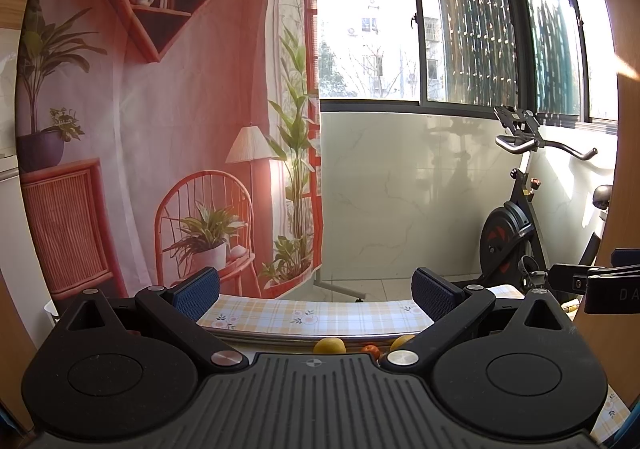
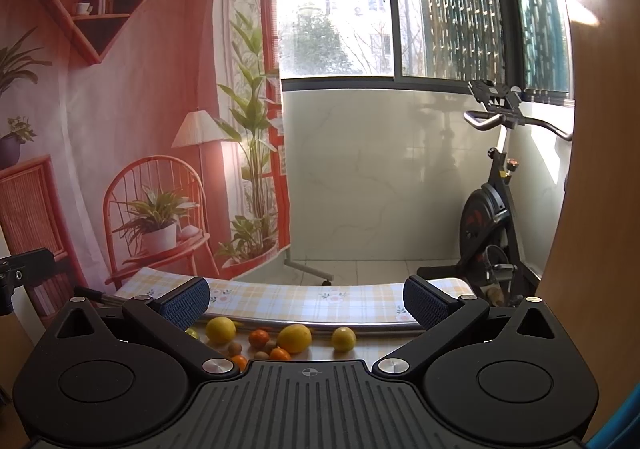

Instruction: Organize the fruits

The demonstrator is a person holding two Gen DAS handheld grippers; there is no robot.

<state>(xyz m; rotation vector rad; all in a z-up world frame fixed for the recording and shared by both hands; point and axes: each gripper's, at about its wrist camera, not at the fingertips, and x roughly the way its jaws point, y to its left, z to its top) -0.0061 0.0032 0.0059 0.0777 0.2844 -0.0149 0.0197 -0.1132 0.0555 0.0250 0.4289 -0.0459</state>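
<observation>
In the left wrist view, the left black two-finger gripper with blue ribbed pads [image 1: 316,289] stood wide apart and empty, held level above the near edge of the table in the yellow-and-white checked floral cloth [image 1: 320,315]. Only the tops of a round yellow lemon [image 1: 329,345], a small orange tangerine [image 1: 371,349] and a second yellow fruit [image 1: 402,341] showed over the gripper body, so the fruits lay just below and ahead of it. At the right edge, part of the other black tool [image 1: 592,283] reached in.

In the right wrist view, the right black gripper with blue pads [image 2: 306,301] was likewise spread and empty, aimed over the loose cluster near the table's near edge: three yellow lemons [image 2: 220,329], [image 2: 295,337], [image 2: 343,338], orange tangerines [image 2: 259,337], and small brown kiwi-like fruits [image 2: 235,348]. No basket or bowl was visible; both tools seemed poised high for a first pick, with sorting apparently not yet begun
</observation>
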